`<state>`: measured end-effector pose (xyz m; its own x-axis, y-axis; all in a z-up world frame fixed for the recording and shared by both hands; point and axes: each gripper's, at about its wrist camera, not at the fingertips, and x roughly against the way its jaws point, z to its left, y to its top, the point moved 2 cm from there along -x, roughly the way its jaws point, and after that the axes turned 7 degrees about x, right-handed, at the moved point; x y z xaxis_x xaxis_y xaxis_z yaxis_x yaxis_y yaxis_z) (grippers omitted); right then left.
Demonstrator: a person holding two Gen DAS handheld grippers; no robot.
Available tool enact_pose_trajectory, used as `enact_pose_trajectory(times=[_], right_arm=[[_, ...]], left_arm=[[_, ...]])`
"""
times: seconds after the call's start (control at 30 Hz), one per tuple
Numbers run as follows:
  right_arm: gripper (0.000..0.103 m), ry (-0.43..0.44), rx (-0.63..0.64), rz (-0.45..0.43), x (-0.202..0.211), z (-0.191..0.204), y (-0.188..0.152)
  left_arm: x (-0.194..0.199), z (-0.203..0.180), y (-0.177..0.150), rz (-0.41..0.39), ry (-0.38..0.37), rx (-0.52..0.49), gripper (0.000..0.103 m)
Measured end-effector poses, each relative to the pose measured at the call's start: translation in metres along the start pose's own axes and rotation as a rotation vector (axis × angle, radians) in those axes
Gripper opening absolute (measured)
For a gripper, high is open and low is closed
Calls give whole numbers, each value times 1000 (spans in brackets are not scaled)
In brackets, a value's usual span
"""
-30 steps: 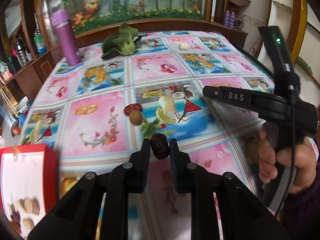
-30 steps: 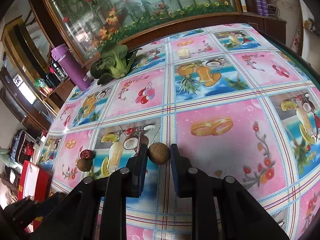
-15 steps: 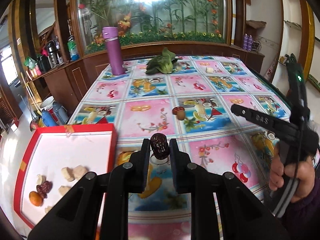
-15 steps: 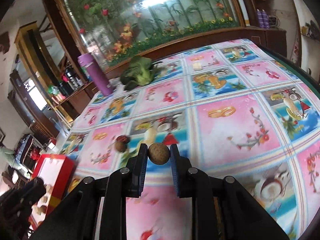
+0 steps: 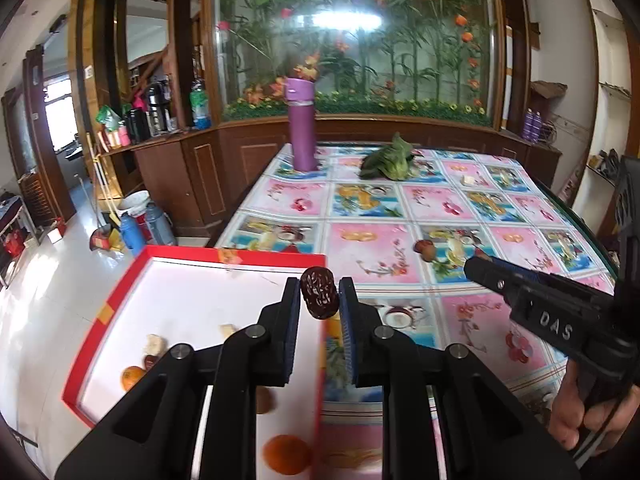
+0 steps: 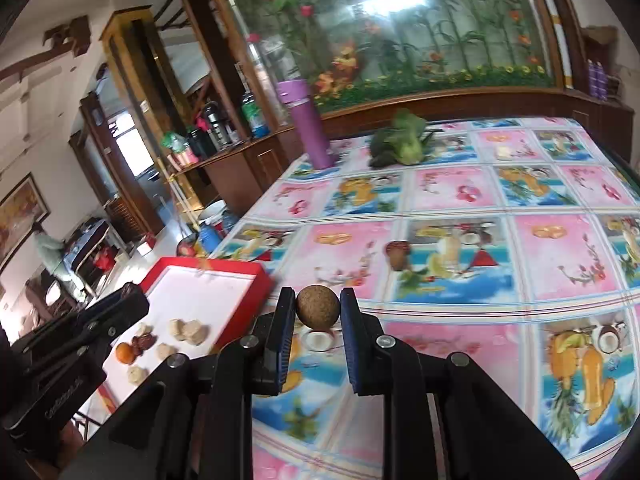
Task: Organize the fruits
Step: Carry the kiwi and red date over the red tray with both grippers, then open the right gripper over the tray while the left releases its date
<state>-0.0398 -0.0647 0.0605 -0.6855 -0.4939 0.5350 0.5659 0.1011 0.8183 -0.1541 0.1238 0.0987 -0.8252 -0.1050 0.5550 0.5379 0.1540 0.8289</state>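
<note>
Since half a second ago you've swung both grippers further over toward the red tray, so way more of its white floor shows in the left view, and the date and the round fruit haven't slipped at all.

Biggest thing first: the tabletop [image 5: 404, 204] with its pink and blue fruit-print cloth fills most of both views. On its left edge sits the red tray [image 5: 120, 292], already holding a few pale chunks, dark dates and a couple of small oranges [image 6: 125, 353]. At the far end a purple bottle [image 5: 302, 128] stands upright, with a leafy green vegetable [image 5: 390, 162] lying just beside it to the right.

Your left gripper [image 5: 319, 298] is clamped on a wrinkly dark red date [image 5: 319, 293], held in the air over the tray's right wall. Your right gripper [image 6: 318, 306] is squeezed onto a rough brown round fruit [image 6: 318, 306], hanging above the tabletop just right of the tray corner.

Mid-tabletop there's a red date and a brown fruit [image 6: 397, 254] touching each other, still out on the cloth, well apart from the tray
</note>
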Motion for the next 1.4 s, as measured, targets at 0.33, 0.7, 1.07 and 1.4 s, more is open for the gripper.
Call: enact_pose_trajectory(times=[0.33, 0.7, 1.07, 1.4], right_arm=[[21, 96, 125, 7, -9, 71, 5], [21, 159, 191, 51, -34, 115, 6], [21, 188, 232, 133, -57, 140, -18], [21, 199, 245, 184, -69, 148, -33]], left_arm=[[14, 51, 6, -49, 83, 80, 21], [8, 93, 3, -47, 166, 131, 21], [-8, 113, -10, -4, 209, 139, 21], [-18, 124, -19, 30, 232, 144, 21]])
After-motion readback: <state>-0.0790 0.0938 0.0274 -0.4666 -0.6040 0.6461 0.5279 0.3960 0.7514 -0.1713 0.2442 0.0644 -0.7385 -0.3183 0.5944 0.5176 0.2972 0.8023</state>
